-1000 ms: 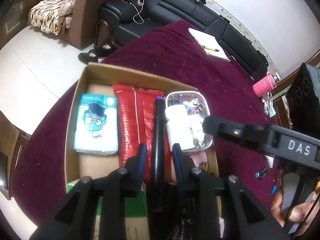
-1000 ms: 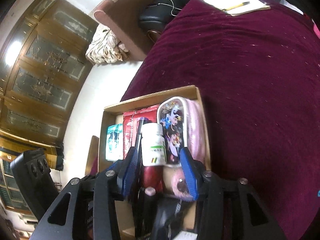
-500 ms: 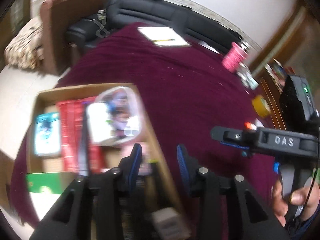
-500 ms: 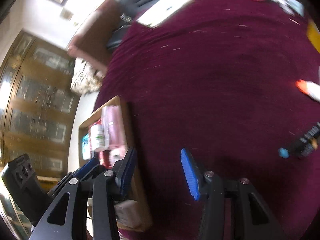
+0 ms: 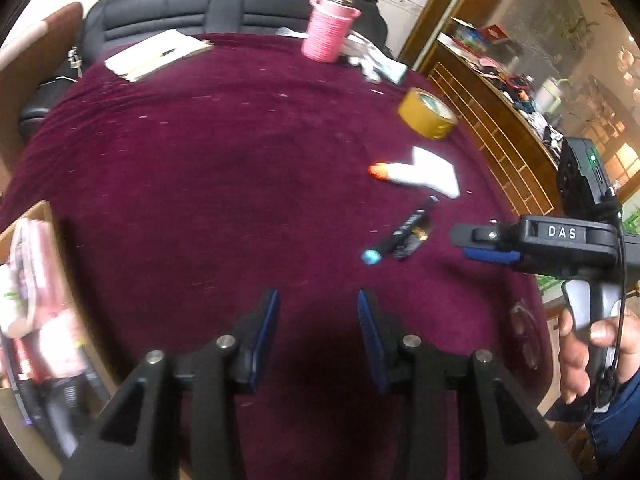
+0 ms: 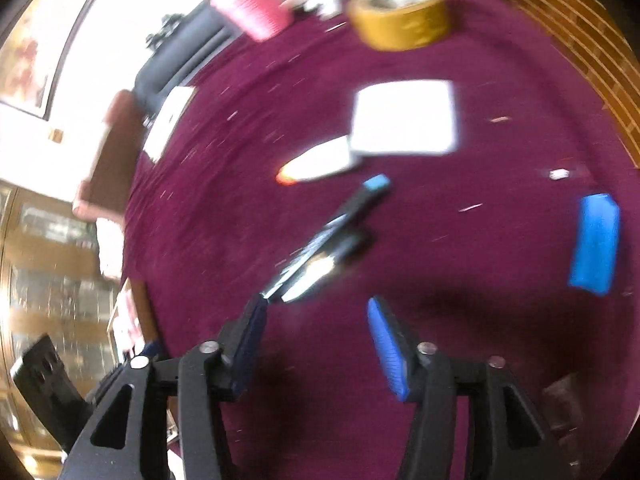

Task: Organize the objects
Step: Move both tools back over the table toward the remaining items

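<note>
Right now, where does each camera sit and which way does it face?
Left wrist: on the left gripper, angled down across the maroon cloth; shows its open jaws, the right gripper and a hand.
Right wrist: on the right gripper, angled down at the cloth; shows its open, empty jaws.
Both share: tape roll, pink cup, black pen.

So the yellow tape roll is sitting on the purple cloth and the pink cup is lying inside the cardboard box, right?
Not quite. The pink cup isn't in the cardboard box; it stands on the purple cloth at the far edge, well away from the box. The left wrist view shows this. The yellow tape roll is on the cloth, as you said.
</note>
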The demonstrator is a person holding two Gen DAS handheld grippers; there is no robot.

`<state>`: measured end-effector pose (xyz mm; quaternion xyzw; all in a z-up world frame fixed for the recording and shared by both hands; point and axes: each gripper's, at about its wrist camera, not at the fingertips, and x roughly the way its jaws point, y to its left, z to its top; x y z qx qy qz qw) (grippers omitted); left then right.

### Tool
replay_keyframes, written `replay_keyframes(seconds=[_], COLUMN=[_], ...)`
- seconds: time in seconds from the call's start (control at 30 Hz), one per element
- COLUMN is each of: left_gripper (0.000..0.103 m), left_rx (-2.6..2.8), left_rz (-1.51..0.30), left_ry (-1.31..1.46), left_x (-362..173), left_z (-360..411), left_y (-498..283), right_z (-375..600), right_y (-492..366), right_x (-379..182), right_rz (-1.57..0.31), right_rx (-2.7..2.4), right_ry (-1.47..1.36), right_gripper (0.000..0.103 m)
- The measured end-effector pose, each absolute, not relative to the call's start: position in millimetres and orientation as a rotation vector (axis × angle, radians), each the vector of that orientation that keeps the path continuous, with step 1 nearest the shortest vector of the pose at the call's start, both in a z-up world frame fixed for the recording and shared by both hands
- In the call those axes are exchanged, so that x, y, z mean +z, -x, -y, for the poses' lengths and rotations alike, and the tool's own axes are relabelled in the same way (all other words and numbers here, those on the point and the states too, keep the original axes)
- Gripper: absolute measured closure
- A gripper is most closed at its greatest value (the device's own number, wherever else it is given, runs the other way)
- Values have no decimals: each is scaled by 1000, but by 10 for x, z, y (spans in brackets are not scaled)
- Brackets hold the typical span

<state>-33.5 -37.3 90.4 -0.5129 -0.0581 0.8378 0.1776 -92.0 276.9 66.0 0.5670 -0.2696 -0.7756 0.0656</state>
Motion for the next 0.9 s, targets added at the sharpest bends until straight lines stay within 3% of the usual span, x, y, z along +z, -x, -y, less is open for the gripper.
replay_keyframes(seconds=[0.37,0.6,0.7,0.83,0.9], left_gripper=[61,57,56,51,51], left_rx=[2342,2501,2589,2664,2660], left_rz=[127,60,90,119,113], left_ry=[1440,1325,1300,1274,1282], left_x=[810,1182,1351,1491,1483], left_z=[-242,-50,207,455,472], left_y=[17,-251,-317,-325,-287], right_z=[-3242,-2958,-2852,-2762,-2775], right_y=[1695,2262,2342,2354,2315], right_x=[596,340,279,256,274], right_rz=[819,658,571,450,361], right_rx=[-2436,-2481,-2519,-2566,-2584], right_ry=[-1819,-1956,-1981,-1990,-1979], right_gripper=[25,23,13,17,38])
